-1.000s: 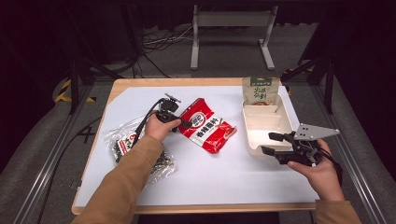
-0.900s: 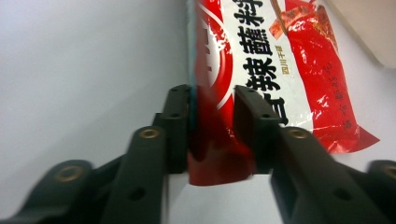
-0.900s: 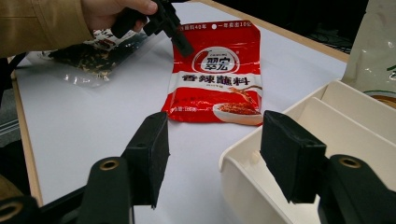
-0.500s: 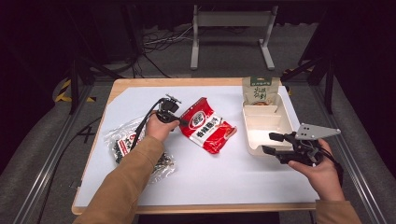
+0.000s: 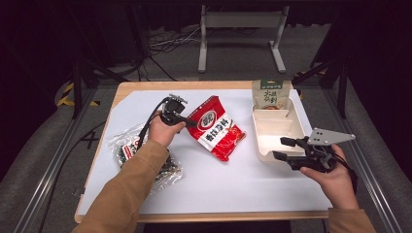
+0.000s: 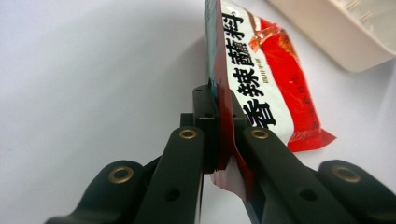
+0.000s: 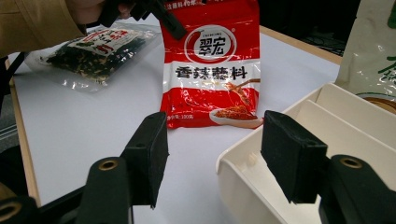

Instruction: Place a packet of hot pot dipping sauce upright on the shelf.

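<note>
Left gripper point(image 5: 187, 121) clamping edge of red sachet point(image 5: 217, 127), tilting it off table point(image 5: 243, 189). Right gripper point(image 5: 285, 149) gaping, waiting at tray point(image 5: 260, 138) rim. Tray receiving nothing yet; placing pending.

Open white table point(image 5: 233, 187) surface runs across the near edge between the two forearms, giving an unobstructed passage toward the centre. On the left, a clear packet of dark dried food point(image 5: 127, 148) lies partly under the left sleeve, and the red seasoning packet point(image 5: 216, 127), tilted up at one edge in the left gripper point(image 5: 190, 123), occupies the middle. On the right, the cream divided tray point(image 5: 277, 128) and the green pouch point(image 5: 270, 93) leaning at its far end block the way, with the right gripper point(image 5: 283, 148) standing open-jawed at the tray's near corner.
</note>
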